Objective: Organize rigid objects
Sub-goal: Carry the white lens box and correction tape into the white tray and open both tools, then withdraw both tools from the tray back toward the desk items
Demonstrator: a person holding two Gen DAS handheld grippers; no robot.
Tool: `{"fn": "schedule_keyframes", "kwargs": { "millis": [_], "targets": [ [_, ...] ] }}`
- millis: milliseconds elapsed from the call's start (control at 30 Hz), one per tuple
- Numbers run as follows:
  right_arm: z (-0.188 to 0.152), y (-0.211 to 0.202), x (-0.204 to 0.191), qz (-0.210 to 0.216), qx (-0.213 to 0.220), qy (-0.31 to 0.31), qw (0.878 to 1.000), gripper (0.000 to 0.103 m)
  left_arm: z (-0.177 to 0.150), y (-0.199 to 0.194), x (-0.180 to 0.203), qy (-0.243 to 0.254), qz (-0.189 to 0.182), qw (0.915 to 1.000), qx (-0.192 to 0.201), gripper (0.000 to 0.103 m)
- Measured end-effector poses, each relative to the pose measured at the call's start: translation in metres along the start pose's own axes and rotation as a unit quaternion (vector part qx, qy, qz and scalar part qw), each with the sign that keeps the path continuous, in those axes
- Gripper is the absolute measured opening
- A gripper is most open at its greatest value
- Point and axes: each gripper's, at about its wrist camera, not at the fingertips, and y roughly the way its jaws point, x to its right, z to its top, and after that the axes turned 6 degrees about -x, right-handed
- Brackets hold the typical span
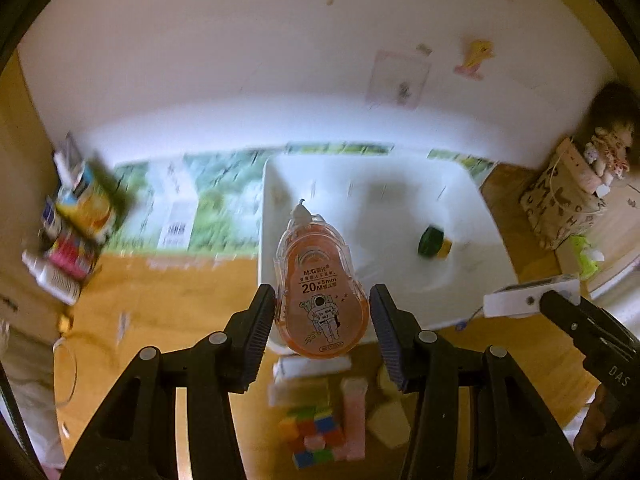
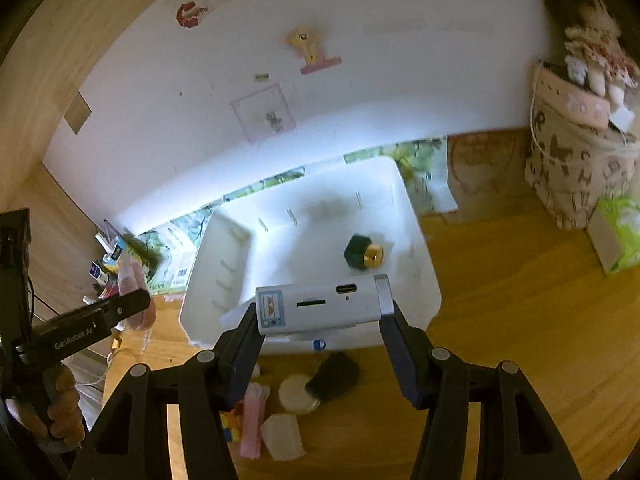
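Wooden surface (image 2: 500, 300) against a pale wall carries a white bin (image 2: 424, 264), placed centrally as the collecting spot; a green-and-gold cap (image 2: 363, 252) already lies inside. The left tool (image 1: 322, 316) clamps an orange correction tape (image 1: 318, 280) by its flat sides, nose pointing toward the bin at frame centre. The right tool (image 2: 324, 320) grips a white card-reader device (image 2: 324, 304) lengthwise, over the bin's near rim, likely for dropping. A colour cube (image 1: 314, 436) and erasers wait below.

White wall (image 1: 240, 60) with stuck-on pictures (one yellow cartoon figure (image 2: 306, 44)) behind a sunlit wooden desk (image 2: 520, 300).
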Motion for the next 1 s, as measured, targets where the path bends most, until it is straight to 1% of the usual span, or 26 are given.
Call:
{"fn": "schedule_keyframes", "kwargs": {
  "millis": [167,267,400,500,600,733,767,800,867,1000],
  "targets": [
    [0.01,0.012,0.004,-0.001,0.01,-0.01,1.0,0.059,0.005,0.01,0.005,0.001,-0.003,0.9992,0.04,0.053],
    [0.014,0.024,0.006,-0.005,0.011,-0.022,1.0,0.059,0.008,0.017,0.005,-0.003,-0.007,0.9985,0.054,0.053],
    [0.017,0.037,0.009,-0.005,0.002,-0.028,1.0,0.059,0.014,0.028,0.007,-0.006,-0.011,0.9982,0.059,0.053],
    [0.018,0.048,0.011,-0.006,-0.01,-0.027,1.0,0.059,0.018,0.038,0.008,-0.008,-0.016,0.9984,0.054,0.053],
    [0.017,0.054,0.013,-0.009,-0.019,-0.027,0.999,0.059,0.019,0.043,0.01,-0.011,-0.02,0.9985,0.05,0.053],
    [0.016,0.06,0.019,-0.008,-0.033,-0.017,0.999,0.059,0.018,0.042,0.014,-0.002,-0.023,0.9984,0.052,0.054],
    [0.016,0.059,0.02,-0.007,-0.029,-0.013,0.999,0.059,0.018,0.041,0.015,0.0,-0.024,0.9983,0.053,0.056],
    [0.016,0.057,0.021,-0.006,-0.025,-0.013,1.0,0.059,0.018,0.04,0.015,0.002,-0.025,0.9982,0.055,0.06],
    [0.015,0.05,0.018,-0.01,-0.013,-0.02,1.0,0.059,0.017,0.034,0.015,-0.002,-0.022,0.9979,0.06,0.063],
    [0.012,0.037,0.01,-0.005,0.001,-0.033,0.999,0.059,0.013,0.017,0.014,-0.008,-0.021,0.9971,0.072,0.063]
  ]
}}
